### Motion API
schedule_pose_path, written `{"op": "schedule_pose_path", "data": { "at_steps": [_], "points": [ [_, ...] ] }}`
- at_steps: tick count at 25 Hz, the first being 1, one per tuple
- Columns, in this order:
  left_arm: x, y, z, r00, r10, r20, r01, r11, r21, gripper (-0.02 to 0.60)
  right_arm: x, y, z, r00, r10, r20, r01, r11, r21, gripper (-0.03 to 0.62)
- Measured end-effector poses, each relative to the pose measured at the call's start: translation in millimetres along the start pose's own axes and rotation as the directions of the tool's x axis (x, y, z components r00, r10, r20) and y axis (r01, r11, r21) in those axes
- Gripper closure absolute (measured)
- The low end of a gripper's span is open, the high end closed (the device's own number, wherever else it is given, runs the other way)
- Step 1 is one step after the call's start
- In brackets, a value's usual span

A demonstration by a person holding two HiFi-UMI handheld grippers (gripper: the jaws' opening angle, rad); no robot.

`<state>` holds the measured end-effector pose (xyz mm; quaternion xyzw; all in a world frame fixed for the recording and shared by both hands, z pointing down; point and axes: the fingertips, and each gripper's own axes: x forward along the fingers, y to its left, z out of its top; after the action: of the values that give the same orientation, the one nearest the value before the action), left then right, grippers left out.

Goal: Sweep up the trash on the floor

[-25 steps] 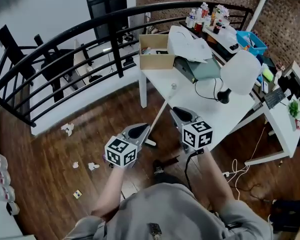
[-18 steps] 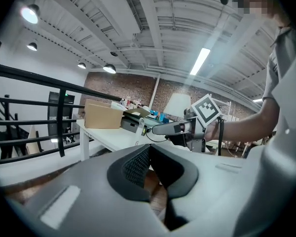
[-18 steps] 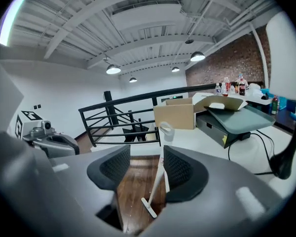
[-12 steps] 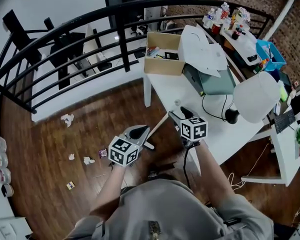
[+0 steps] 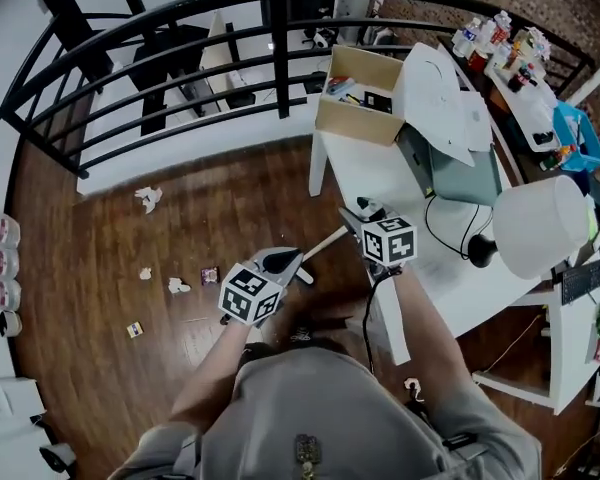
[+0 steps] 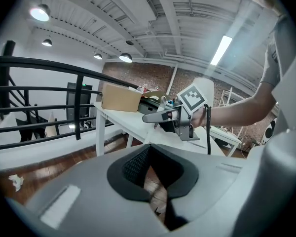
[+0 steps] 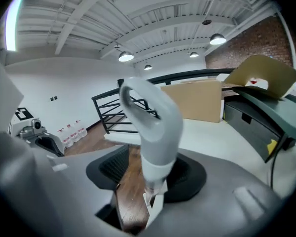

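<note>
Right tongs (image 5: 356,218), spread, have just been closing around the broom handle (image 7: 153,127) without pinching it yet, so sweeping can begin soon. Left tongs (image 5: 280,261) are pressed together. Paper trash (image 5: 178,286) lies unswept on the floor (image 5: 90,258), left of frame.

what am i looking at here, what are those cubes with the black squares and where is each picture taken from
No robot here: a person holds a gripper in each hand, and the marker cubes are parts of those. The head view comes from a camera on the person's head, looking down; each other view rides on one gripper and looks along its jaws. On the wooden floor lie trash scraps, such as a crumpled paper and a small wrapper, beside a white table. The left gripper is shut, with nothing visibly in it. The right gripper is open around a long stick's grey handle; its jaws have just been closing, without clamping it yet.
</note>
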<state>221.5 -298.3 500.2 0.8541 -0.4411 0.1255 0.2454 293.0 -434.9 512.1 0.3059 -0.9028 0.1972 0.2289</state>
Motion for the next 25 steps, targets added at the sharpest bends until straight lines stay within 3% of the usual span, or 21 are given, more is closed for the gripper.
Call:
{"op": "schedule_pose_path", "data": {
  "at_steps": [4,6,16,21,25],
  "points": [
    [-14.0,5.4,-15.0,0.999,0.036,-0.009,-0.036,0.999,-0.035,0.577,3.9,19.4,-1.3,0.998,0.052,-0.026,-0.054,0.994,-0.091,0.433],
    [-19.9,8.0,-22.3,0.999,0.053,-0.007,-0.054,0.997,-0.057,0.577,3.6,29.4,-3.8,0.996,0.072,-0.045,-0.076,0.991,-0.111,0.529],
    [-85.4,28.2,-65.8,0.981,0.193,0.017,-0.188,0.971,-0.149,0.577,22.5,142.4,7.6,0.957,0.275,-0.092,-0.289,0.932,-0.219,0.534],
    [-140.8,38.8,-101.7,0.968,0.249,0.017,-0.241,0.952,-0.190,0.571,27.6,228.1,26.4,0.934,0.339,-0.114,-0.357,0.882,-0.308,0.536],
    [-187.9,40.7,-131.4,0.966,0.257,0.020,-0.248,0.946,-0.208,0.513,17.5,317.3,40.2,0.903,0.414,-0.115,-0.426,0.828,-0.364,0.536]
  ]
}}
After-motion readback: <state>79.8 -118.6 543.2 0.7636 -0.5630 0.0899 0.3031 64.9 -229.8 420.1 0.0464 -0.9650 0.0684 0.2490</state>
